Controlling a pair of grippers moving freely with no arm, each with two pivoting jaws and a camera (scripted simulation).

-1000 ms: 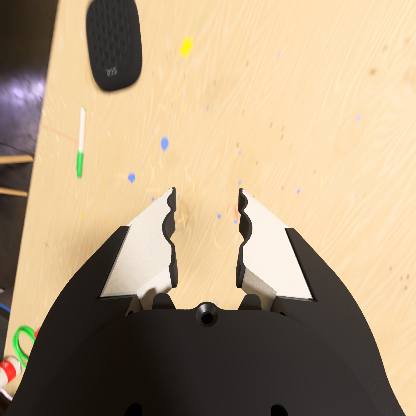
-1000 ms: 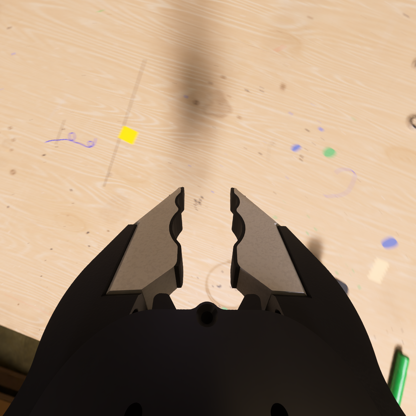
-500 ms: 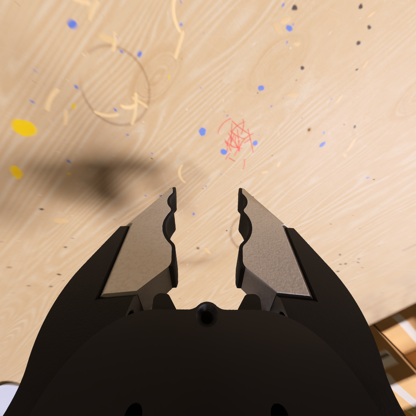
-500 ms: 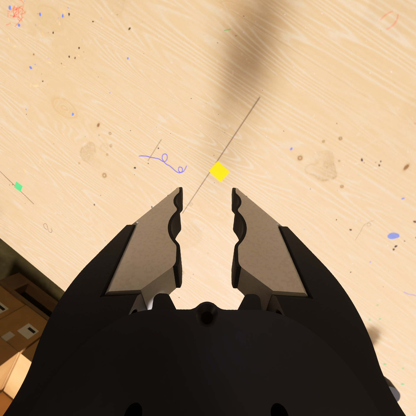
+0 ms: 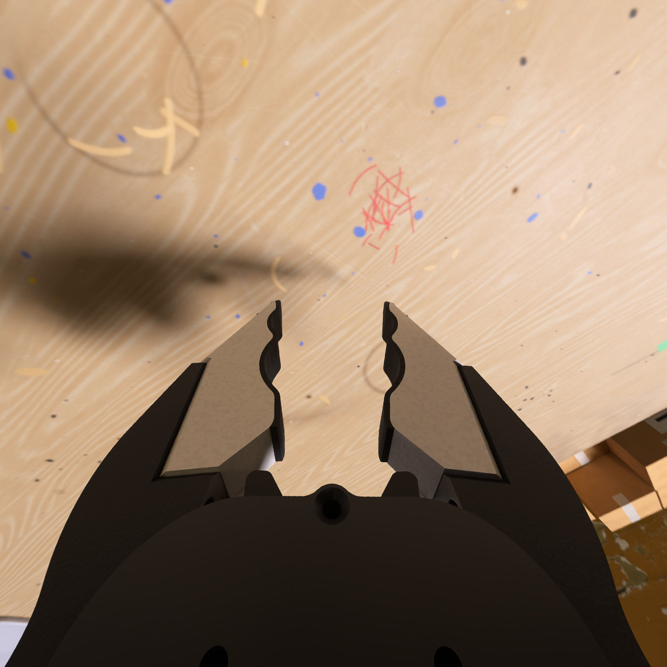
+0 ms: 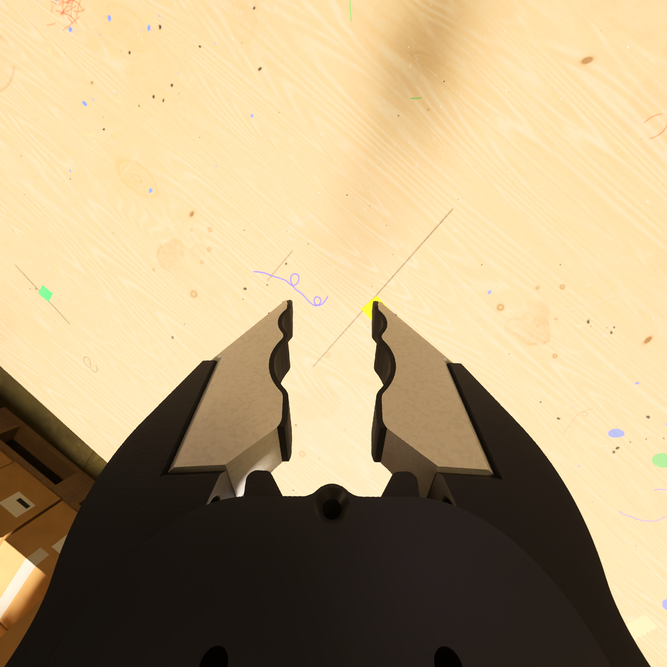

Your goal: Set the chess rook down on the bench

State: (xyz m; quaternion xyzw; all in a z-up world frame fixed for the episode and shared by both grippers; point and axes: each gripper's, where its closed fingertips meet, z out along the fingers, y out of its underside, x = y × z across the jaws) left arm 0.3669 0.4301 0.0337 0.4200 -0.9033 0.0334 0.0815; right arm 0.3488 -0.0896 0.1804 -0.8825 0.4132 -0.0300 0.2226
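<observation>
No chess rook shows in either view. My left gripper (image 5: pixel 332 306) is open and empty above the light wooden bench (image 5: pixel 505 325), which is flecked with paint and has a red scribble (image 5: pixel 388 209) just ahead of the fingertips. My right gripper (image 6: pixel 331 306) is open and empty above the same bench (image 6: pixel 180 162). Its right fingertip partly covers a small yellow square mark (image 6: pixel 369 309). A purple squiggle (image 6: pixel 296 287) lies just ahead of the tips.
The bench edge runs at the lower right of the left wrist view, with cardboard boxes (image 5: pixel 620 483) below it. In the right wrist view the edge is at the lower left, with boxes (image 6: pixel 32 505) below. A green square mark (image 6: pixel 45 293) lies at left.
The left gripper has swung from the bench end with a black pad and a green marker to the red scribble and moved closer. The right gripper has turned and the yellow square now meets its tip.
</observation>
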